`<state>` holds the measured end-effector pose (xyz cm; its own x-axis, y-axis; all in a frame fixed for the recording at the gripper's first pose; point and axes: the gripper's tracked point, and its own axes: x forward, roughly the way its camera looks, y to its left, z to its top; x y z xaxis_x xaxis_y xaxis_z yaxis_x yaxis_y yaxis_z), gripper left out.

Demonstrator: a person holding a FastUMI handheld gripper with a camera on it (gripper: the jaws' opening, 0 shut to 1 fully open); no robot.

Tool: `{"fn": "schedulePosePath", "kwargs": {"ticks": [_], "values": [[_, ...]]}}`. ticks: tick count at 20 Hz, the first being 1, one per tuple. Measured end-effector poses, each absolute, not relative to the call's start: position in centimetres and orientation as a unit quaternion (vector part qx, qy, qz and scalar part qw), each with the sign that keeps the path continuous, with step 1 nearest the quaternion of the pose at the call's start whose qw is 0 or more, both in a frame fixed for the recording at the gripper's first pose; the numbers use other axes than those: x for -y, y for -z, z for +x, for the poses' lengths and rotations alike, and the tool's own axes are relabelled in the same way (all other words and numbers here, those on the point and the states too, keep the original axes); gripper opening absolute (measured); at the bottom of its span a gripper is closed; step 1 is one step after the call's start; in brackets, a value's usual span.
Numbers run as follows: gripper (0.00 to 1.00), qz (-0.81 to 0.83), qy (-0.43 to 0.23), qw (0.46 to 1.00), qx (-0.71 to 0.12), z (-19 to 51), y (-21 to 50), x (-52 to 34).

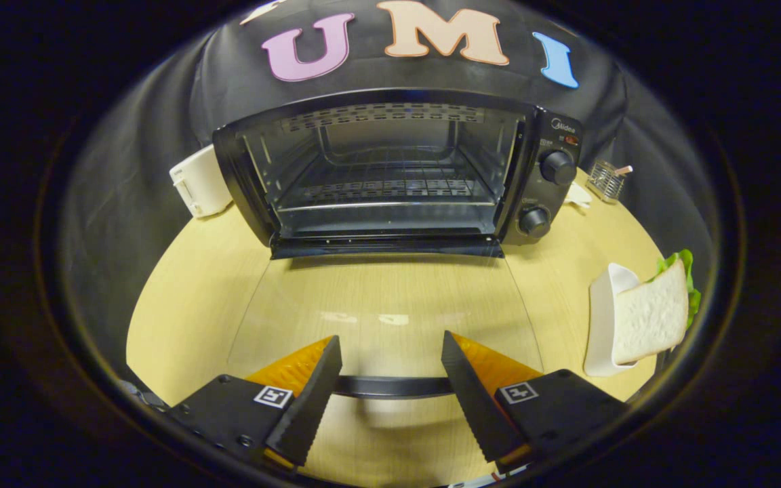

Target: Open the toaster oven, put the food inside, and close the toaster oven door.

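- hand-held gripper (pixel 390 379) fingers spread, nothing held, door handle (pixel 390 387) between them
- toaster oven (pixel 397 176) door fully down on counter (pixel 187 298)
- sandwich (pixel 651 313) on white plate (pixel 601 318), off right

Camera rides the gripper (pixel 390 352), angled down over the tabletop (pixel 201 291), facing the toaster oven (pixel 390 169) squarely, near, beyond the parted fingers (pixel 312 400).

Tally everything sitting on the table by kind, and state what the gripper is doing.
Toaster oven, door down flat: 1
White appliance beside it: 1
Wire holder: 1
White plate: 1
Sandwich on the plate: 1
Total: 5
The gripper is open, its fingers either side of the door handle, not pressing it.
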<state>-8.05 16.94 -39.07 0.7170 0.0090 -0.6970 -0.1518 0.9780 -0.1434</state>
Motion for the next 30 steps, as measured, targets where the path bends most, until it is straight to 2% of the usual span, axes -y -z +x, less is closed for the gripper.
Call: {"fn": "schedulePosePath", "kwargs": {"ticks": [5,10,17,22,27,30], "values": [[0.94,-0.049,-0.049,0.924,-0.377,-8.1,36.8,-16.0],[0.93,-0.032,-0.056,0.922,-0.382,-9.1,30.5,-12.4],[0.93,-0.064,0.016,0.92,-0.387,-9.8,22.9,0.7],[0.93,-0.12,0.055,0.896,-0.424,-9.5,23.1,8.9],[0.93,-0.126,0.046,0.872,-0.47,-9.2,26.3,11.9],[0.83,-0.104,0.029,0.87,-0.481,-8.5,27.7,11.7]]}}
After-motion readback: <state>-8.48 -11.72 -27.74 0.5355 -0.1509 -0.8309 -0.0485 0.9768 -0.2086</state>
